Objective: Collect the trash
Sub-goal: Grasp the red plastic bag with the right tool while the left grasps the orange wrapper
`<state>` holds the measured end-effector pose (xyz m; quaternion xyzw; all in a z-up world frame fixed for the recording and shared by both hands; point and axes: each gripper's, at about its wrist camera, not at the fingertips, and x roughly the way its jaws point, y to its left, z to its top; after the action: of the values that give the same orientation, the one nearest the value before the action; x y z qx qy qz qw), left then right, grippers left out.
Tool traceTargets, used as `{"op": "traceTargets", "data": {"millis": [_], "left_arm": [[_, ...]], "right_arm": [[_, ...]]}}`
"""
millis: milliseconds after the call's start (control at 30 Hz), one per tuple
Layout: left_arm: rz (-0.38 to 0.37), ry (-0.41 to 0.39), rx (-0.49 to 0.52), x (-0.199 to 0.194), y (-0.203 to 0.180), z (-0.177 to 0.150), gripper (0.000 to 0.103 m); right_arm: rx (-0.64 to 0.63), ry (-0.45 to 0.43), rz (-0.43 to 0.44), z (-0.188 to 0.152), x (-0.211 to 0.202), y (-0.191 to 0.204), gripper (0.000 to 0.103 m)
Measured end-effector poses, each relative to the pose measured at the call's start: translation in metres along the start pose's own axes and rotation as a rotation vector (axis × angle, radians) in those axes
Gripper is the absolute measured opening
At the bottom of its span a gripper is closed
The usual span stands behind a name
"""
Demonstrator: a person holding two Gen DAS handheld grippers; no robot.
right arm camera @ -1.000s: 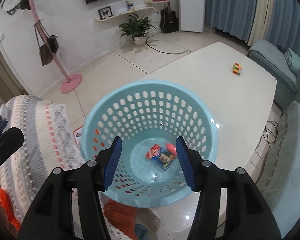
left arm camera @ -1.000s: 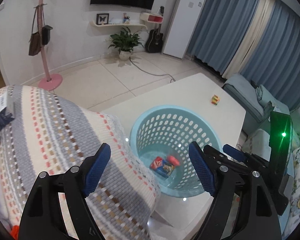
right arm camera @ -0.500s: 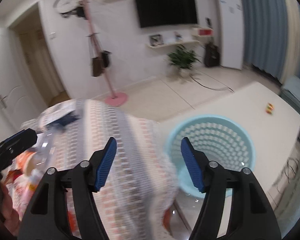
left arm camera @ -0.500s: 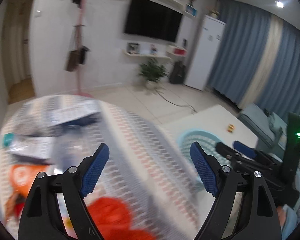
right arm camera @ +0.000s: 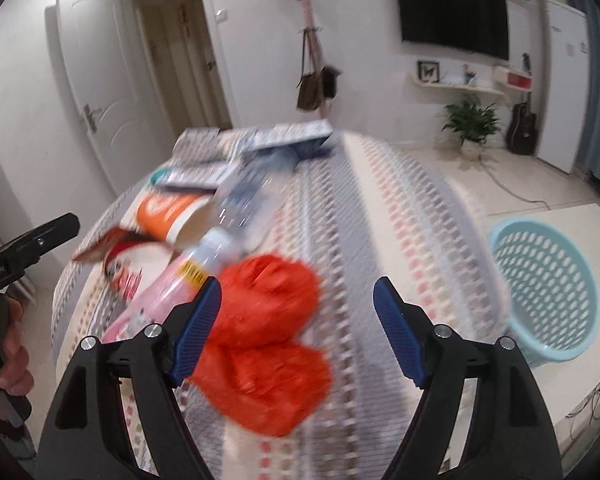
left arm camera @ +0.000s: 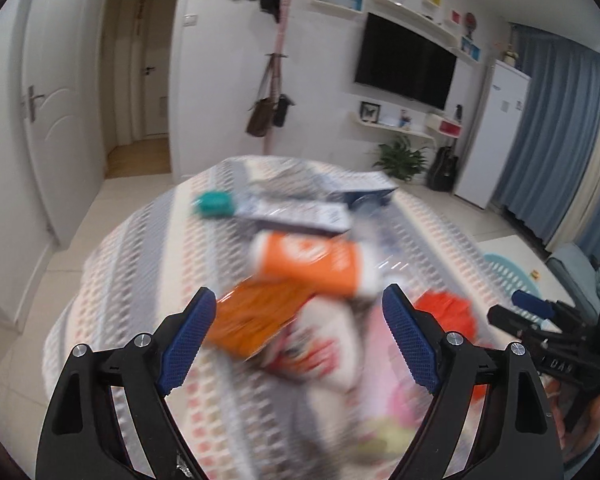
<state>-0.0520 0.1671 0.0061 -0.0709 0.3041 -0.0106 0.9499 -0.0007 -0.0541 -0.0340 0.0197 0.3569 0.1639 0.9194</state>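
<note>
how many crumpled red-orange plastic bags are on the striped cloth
2: one red-orange bag just past the right tool's left finger, the other directly in front of it, touching it. More could be hidden under the blurred pile.

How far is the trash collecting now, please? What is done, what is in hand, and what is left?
Done: cannot tell; the basket stands on the white table, its bottom hidden.
In hand: nothing. The left hand-held gripper is open over the orange wrappers; the right hand-held gripper is opening above the red bag, pads not pressing it.
Left: the pile on the striped cloth, including an orange cup and bottle.
</note>
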Motion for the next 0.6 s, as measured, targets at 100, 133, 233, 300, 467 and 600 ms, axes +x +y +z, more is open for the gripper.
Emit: {"op": "traceTargets", "data": {"millis": [100, 133, 233, 300, 467, 600], "left_arm": [[0.023, 0.018, -0.001, 0.002, 0.020, -0.010, 0.083], [0.030, 0.022, 0.006, 0.004, 0.025, -0.012, 0.083], [0.062, 0.033, 0.037, 0.010, 0.032, -0.019, 0.083], [0.082, 0.032, 0.062, 0.015, 0.031, -0.021, 0.082], [0.112, 0.032, 0.102, 0.027, 0.028, -0.023, 0.075], [0.096, 0.039, 0.099, 0.034, 0.032, -0.020, 0.064]], "right_arm": [[-0.004, 0.016, -0.001, -0.007, 0.008, 0.006, 0.074], [-0.003, 0.019, -0.003, -0.009, 0.010, 0.008, 0.074], [-0.005, 0.030, -0.033, -0.010, 0.019, 0.013, 0.074], [-0.002, 0.034, -0.039, -0.012, 0.025, 0.014, 0.074], [0.007, 0.051, -0.043, -0.009, 0.034, 0.016, 0.074], [0.009, 0.055, -0.056, -0.008, 0.037, 0.015, 0.074]]}}
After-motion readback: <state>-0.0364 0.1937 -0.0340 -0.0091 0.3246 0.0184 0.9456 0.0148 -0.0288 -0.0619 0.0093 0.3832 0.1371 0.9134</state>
